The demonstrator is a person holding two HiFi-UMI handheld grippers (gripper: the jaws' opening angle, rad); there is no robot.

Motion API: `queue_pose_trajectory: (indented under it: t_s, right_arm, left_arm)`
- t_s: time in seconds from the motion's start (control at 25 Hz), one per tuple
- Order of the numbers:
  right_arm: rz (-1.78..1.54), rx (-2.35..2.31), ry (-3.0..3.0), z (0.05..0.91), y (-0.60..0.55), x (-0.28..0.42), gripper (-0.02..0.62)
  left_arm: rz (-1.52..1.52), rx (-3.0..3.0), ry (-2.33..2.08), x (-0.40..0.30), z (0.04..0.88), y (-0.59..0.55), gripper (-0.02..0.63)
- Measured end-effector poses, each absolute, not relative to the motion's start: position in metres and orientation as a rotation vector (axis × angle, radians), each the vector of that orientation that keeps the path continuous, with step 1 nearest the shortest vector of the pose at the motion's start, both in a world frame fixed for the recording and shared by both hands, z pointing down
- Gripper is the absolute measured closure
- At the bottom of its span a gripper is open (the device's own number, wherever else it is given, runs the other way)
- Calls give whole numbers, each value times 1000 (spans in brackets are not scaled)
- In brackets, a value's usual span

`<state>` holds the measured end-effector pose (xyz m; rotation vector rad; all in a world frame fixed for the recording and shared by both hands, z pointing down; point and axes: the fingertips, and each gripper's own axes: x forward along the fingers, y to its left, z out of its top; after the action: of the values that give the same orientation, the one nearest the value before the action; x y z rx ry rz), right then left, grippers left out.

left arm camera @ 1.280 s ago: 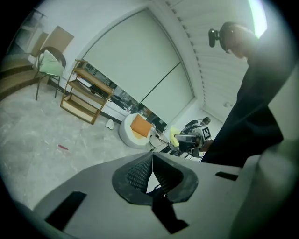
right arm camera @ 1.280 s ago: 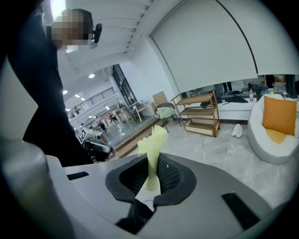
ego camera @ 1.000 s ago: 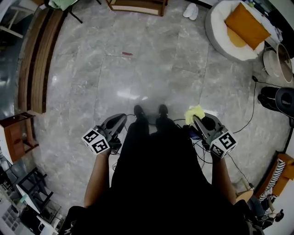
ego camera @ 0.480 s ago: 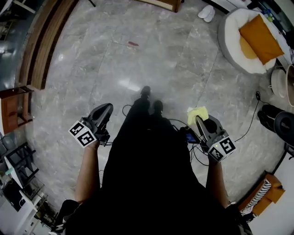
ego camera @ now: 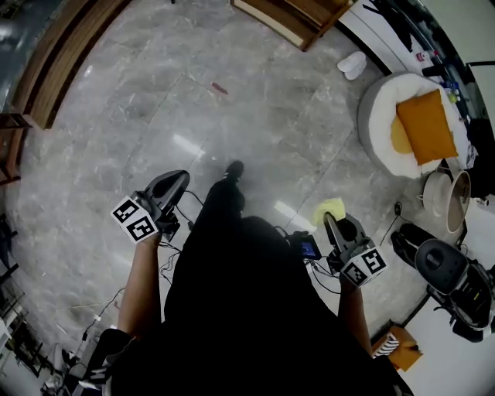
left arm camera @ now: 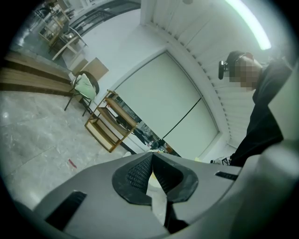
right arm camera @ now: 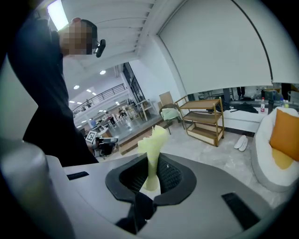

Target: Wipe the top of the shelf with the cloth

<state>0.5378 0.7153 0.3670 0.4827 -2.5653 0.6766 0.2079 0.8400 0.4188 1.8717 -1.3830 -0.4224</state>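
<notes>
The wooden shelf (ego camera: 298,17) stands far ahead on the grey marble floor; it also shows as an open two-tier rack (left arm camera: 105,125) in the left gripper view and as the same rack (right arm camera: 203,119) in the right gripper view. My right gripper (ego camera: 329,220) is held at waist height, shut on a pale yellow cloth (ego camera: 328,209) that sticks up between the pads as a twisted yellow cloth (right arm camera: 156,140). My left gripper (ego camera: 177,180) is shut with nothing in it; in the left gripper view its jaws meet at the tips of that gripper (left arm camera: 152,158). Both grippers are well short of the shelf.
A white round seat (ego camera: 384,138) with an orange cushion stands at right, white slippers (ego camera: 352,63) near it. Black appliances (ego camera: 445,269) sit at far right. A long wooden bench (ego camera: 58,66) runs along the left. Cables (ego camera: 172,249) trail by my feet.
The person has walked and turned, so the shelf and white seat have swung further into the head view. Both grippers keep their hold and height.
</notes>
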Motion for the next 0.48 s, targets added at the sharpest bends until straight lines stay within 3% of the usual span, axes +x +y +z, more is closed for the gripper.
queue_pose_trajectory:
  t_s: [0.28, 0.48]
  right_arm:
    - [510, 400, -2575, 338, 625, 461, 546]
    - [466, 334, -2591, 320, 581, 417, 546]
  left_arm:
    - [-460, 1855, -1497, 141, 420, 794, 595]
    - [-252, 1915, -1565, 122, 420, 761, 595]
